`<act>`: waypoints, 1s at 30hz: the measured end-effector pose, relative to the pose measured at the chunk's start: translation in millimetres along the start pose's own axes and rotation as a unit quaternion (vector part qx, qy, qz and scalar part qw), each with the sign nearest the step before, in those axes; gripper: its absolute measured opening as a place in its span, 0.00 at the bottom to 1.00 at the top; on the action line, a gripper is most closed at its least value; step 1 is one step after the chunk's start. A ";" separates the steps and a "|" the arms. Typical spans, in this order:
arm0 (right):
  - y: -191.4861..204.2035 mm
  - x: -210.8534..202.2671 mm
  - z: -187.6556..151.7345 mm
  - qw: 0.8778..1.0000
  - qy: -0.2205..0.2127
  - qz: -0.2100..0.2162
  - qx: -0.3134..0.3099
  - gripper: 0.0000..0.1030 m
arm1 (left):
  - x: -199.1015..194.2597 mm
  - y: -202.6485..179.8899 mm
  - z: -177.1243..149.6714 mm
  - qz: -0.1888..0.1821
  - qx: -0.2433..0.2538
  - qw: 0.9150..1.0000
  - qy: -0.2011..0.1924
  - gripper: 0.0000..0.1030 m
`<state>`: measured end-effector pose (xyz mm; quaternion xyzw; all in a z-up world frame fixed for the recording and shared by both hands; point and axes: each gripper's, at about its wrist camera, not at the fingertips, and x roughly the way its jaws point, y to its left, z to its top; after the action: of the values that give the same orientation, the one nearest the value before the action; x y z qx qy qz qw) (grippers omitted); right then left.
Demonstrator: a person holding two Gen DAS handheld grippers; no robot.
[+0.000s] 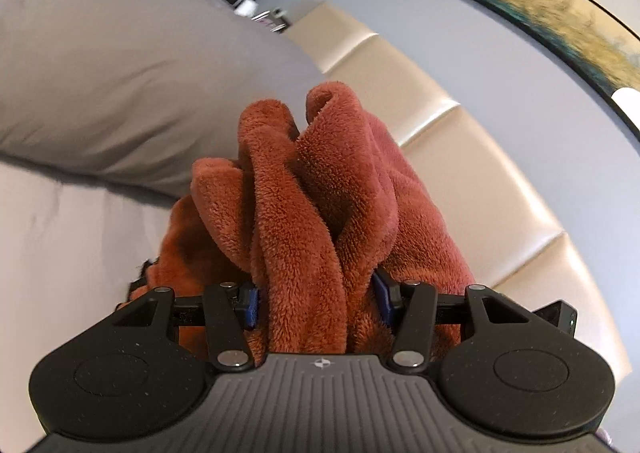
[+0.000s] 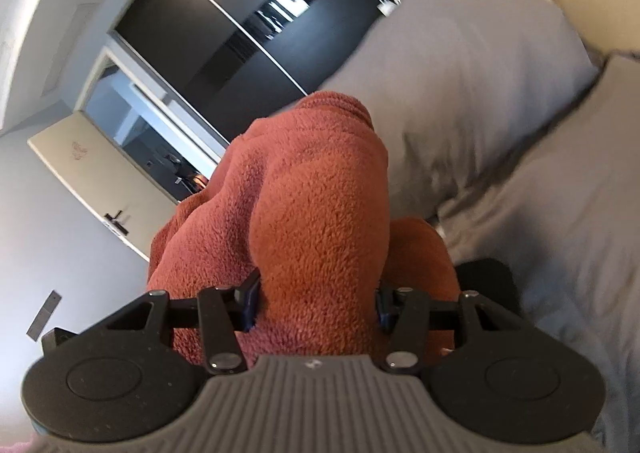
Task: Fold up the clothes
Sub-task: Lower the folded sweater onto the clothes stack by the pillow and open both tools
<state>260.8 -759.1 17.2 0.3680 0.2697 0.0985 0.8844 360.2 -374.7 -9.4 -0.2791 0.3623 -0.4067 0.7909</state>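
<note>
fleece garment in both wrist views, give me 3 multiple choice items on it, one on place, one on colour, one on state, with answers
1. What lies right behind the fleece garment in the left wrist view?
A. a grey pillow
B. a wooden chair
C. a laundry basket

2. What colour is the fleece garment?
A. navy blue
B. rust red
C. white

3. How does the garment stand with the left gripper and the right gripper?
A. it lies flat, untouched
B. only the left one holds it
C. each one has a bunch of it between its fingers

Answers:
1. A, the grey pillow fills the space behind it, on the grey bed sheet.
2. B, the pile is rust red in both views.
3. C, bunched fleece fills the gap between the blue pads of each gripper.
</note>
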 end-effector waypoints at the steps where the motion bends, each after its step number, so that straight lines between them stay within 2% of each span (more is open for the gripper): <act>1: -3.3 7.2 -3.5 1.000 0.000 -0.003 0.008 0.55 | 1.1 6.8 -1.2 0.004 -0.008 1.000 0.001 0.47; 4: -17.1 11.2 -11.4 0.999 -0.010 -0.003 0.039 0.59 | -3.6 17.8 0.1 0.004 -0.010 1.000 0.002 0.52; 6: -19.1 5.8 -12.9 0.999 -0.020 -0.009 0.042 0.61 | -8.5 14.3 2.1 0.011 0.013 1.000 0.001 0.57; 10: -3.0 -13.6 -8.8 0.997 -0.048 -0.060 0.020 0.66 | -27.6 -4.6 8.5 0.031 0.046 0.998 -0.006 0.62; 13: 21.2 -35.6 -3.1 0.990 -0.081 -0.110 -0.027 0.66 | -52.3 -30.7 16.2 0.054 0.100 0.993 -0.034 0.63; 17: 67.6 -49.8 -7.5 0.974 -0.103 -0.154 -0.131 0.66 | -73.9 -80.5 15.7 0.090 0.188 0.976 -0.058 0.63; 19: 95.8 -51.0 -15.5 0.962 -0.101 -0.170 -0.189 0.65 | -73.3 -108.2 7.0 0.105 0.231 0.966 -0.053 0.63; 22: 118.5 -40.8 -33.8 0.951 -0.084 -0.185 -0.234 0.61 | -59.2 -139.3 -17.2 0.110 0.283 0.952 -0.040 0.61; 23: 120.0 -35.7 -40.2 0.949 -0.075 -0.186 -0.242 0.56 | -51.4 -145.9 -23.4 0.110 0.297 0.948 -0.033 0.57; 25: 122.4 -25.3 -53.2 0.945 -0.059 -0.191 -0.259 0.56 | -33.3 -154.1 -38.6 0.123 0.326 0.937 -0.007 0.55; 26: 120.5 -20.0 -60.6 0.940 -0.057 -0.205 -0.269 0.56 | -24.5 -154.8 -45.8 0.140 0.340 0.930 0.008 0.50; 28: 113.7 -14.1 -73.7 0.935 -0.058 -0.214 -0.275 0.56 | -12.6 -148.7 -57.8 0.165 0.362 0.917 0.022 0.50; 30: 101.9 -8.2 -81.2 0.936 -0.057 -0.216 -0.274 0.57 | -5.8 -139.0 -65.7 0.173 0.374 0.911 0.029 0.50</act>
<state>211.9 -641.4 44.9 0.0498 0.2540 -0.0458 0.9648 243.9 -450.8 56.8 0.1166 0.2492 -0.3774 0.8843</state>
